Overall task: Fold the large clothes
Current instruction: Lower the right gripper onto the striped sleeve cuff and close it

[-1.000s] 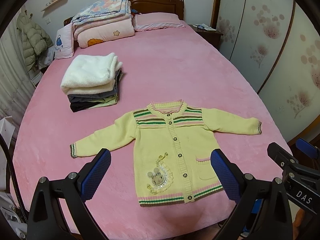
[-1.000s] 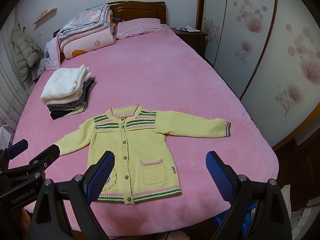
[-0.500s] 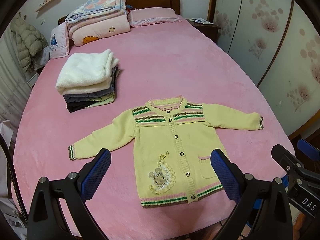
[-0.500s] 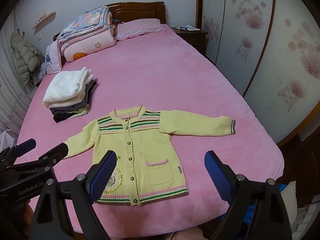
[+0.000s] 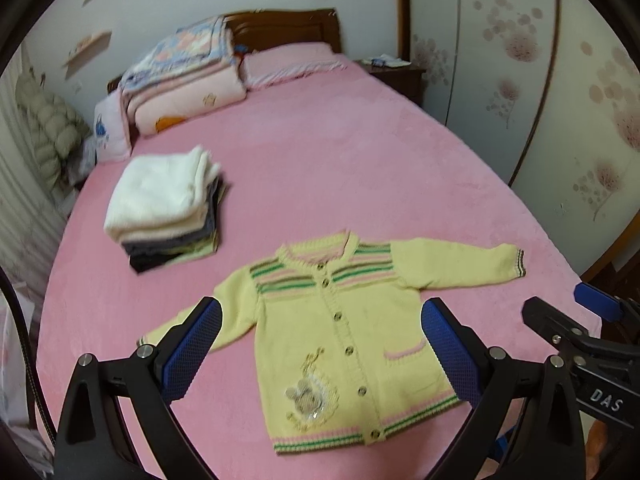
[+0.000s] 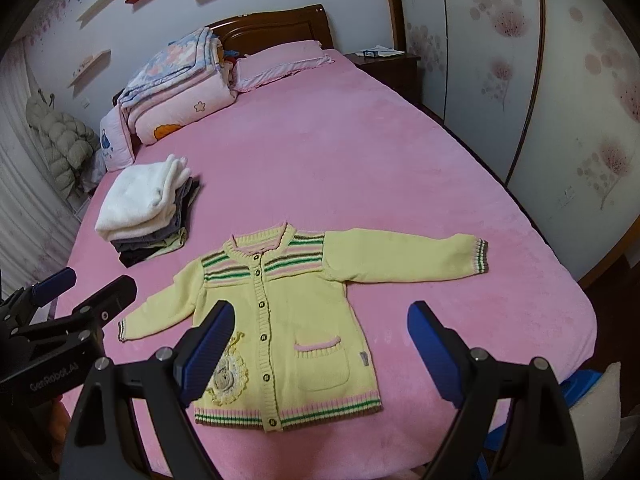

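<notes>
A yellow cardigan [image 6: 280, 320] lies flat and buttoned on the pink bed [image 6: 360, 168], near the foot edge, both sleeves spread out to the sides. Its striped hem sits close to the bed's near edge, and the cuff of the sleeve on the right of the view [image 6: 480, 256] stops short of the bed's right edge, where a wardrobe [image 6: 560, 80] stands beside the bed. Beyond the collar the cover is bare all the way to the pillow [image 6: 280, 62] and folded quilts [image 6: 180, 80] — wide room for moving there. A stack of folded clothes [image 6: 148, 204] sits near the left edge, apart from the other sleeve. The left gripper [image 5: 320, 354] and right gripper [image 6: 316, 350] both hang above the cardigan's lower half with jaws spread wide, holding nothing and not touching the cloth. Compared with a second ago, both cameras sit closer over the cardigan and tilt more toward the headboard [image 6: 272, 28] — the garment itself has not shifted.
</notes>
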Demonstrator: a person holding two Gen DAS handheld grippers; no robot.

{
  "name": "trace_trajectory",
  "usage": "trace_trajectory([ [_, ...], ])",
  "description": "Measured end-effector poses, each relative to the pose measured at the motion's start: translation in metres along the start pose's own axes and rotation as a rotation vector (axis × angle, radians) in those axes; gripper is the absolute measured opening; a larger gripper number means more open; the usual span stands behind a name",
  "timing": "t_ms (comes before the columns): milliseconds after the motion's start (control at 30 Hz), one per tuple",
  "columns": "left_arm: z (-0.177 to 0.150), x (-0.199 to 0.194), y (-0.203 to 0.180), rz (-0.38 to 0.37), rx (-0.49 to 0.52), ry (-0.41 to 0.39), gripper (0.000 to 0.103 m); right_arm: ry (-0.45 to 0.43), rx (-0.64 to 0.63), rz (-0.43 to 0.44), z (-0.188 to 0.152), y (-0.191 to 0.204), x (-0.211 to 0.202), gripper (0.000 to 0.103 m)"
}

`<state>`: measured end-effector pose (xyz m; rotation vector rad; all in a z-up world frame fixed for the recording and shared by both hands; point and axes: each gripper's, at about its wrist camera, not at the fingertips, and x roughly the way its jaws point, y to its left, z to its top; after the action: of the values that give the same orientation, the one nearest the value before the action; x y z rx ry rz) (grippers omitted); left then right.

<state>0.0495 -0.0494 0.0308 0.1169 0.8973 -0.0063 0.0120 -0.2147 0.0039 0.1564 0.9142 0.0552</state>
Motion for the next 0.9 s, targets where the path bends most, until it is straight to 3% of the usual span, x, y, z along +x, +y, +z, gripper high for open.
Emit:
trace_trajectory([
  [200, 0.02, 0.027, -0.041, -0.036, -0.045, -0.006, 0.099, 0.015, -0.003, 0.073, 0.016, -0.045, 0.026, 0.086],
  [433, 0.035, 0.102, -0.085, -0.03, -0.128, 0.037, 0.099, 0.05, 0.01, 0.126, 0.029, -0.107, 0.074, 0.085],
  [667, 0.033, 0.192, -0.133, -0.007, -0.139, 0.057, 0.099, 0.08, 0.026, 0.076, 0.037, -0.18, 0.151, 0.072],
  [900, 0.024, 0.266, -0.167, -0.003, -0.161, 0.091, 0.099, 0.115, 0.063, 0.007, 0.029, -0.245, 0.212, 0.071],
])
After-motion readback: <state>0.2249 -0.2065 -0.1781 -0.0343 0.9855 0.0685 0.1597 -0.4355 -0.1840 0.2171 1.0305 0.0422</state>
